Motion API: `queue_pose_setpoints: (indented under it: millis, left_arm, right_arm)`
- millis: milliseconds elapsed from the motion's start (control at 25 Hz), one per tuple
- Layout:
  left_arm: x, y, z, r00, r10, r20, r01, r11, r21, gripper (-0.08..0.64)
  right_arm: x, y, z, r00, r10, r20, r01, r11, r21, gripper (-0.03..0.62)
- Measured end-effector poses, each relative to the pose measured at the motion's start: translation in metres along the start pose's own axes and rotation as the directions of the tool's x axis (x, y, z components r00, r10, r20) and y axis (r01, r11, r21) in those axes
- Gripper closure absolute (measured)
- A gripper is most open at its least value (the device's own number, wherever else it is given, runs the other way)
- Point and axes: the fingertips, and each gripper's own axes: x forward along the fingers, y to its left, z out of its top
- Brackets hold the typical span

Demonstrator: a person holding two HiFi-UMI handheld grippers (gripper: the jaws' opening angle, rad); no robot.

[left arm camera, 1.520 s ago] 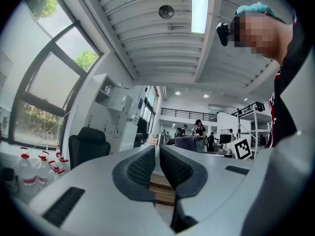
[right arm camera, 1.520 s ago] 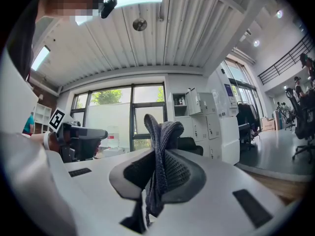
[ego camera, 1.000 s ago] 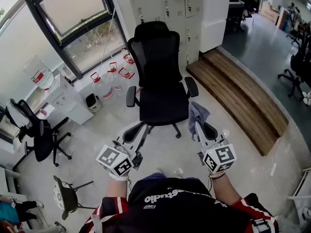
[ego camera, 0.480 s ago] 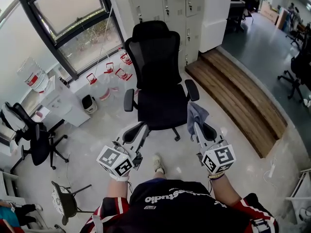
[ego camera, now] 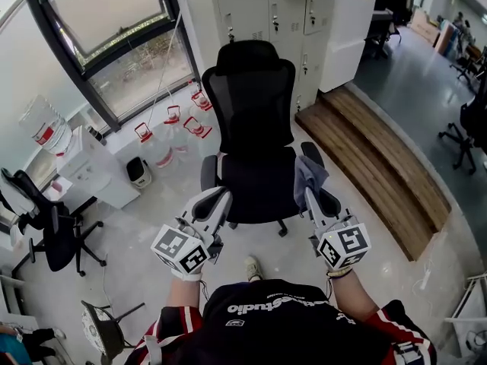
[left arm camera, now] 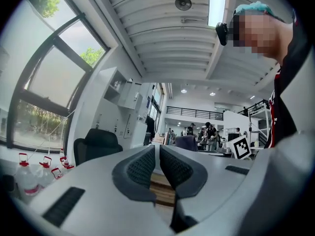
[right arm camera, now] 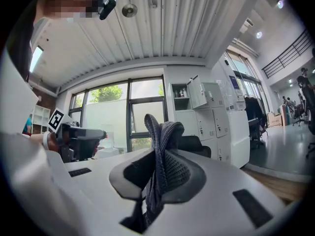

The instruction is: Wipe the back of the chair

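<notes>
Ideally, the grey cloth [ego camera: 308,175] pinched in the right gripper [ego camera: 310,195] is pressed flat against the upper-centre chair backrest [ego camera: 251,101], with the left gripper [ego camera: 219,198], closed on nothing, held aside.

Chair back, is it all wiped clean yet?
Not yet. Done: the cloth is clamped in the right gripper. In hand: both grippers are held up in front of the seat, the left gripper shut and empty. Left: the cloth is not touching the chair back, so the wiping itself looks yet to start.
</notes>
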Motion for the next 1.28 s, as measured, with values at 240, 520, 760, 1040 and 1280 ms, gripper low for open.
queue_pose_setpoints:
  millis: [240, 520, 760, 1040, 1280]
  left_arm:
    - [0.018, 0.068, 0.020, 1.000, -0.016, 0.003, 0.016, 1.000, 0.003, 0.515]
    - [0.043, 0.114, 0.025, 0.998, -0.061, 0.015, 0.062, 0.998, -0.025, 0.515]
    - [0.074, 0.133, 0.027, 0.997, -0.078, 0.006, 0.078, 0.996, -0.045, 0.515]
    - [0.117, 0.141, 0.029, 0.999, -0.051, -0.006, 0.051, 0.998, -0.029, 0.515]
    - [0.155, 0.141, 0.036, 1.000, -0.023, 0.003, 0.023, 1.000, -0.021, 0.515]
  right_arm:
    - [0.069, 0.004, 0.011, 1.000, -0.015, 0.006, 0.015, 1.000, -0.005, 0.532]
    - [0.118, -0.003, 0.020, 0.998, -0.061, 0.006, 0.061, 0.998, -0.025, 0.532]
    - [0.138, -0.027, 0.020, 0.997, -0.079, -0.026, 0.078, 0.997, -0.027, 0.532]
    - [0.164, -0.070, 0.020, 0.998, -0.057, -0.024, 0.057, 0.998, -0.010, 0.532]
    - [0.180, -0.108, 0.027, 1.000, -0.019, -0.008, 0.019, 1.000, -0.001, 0.532]
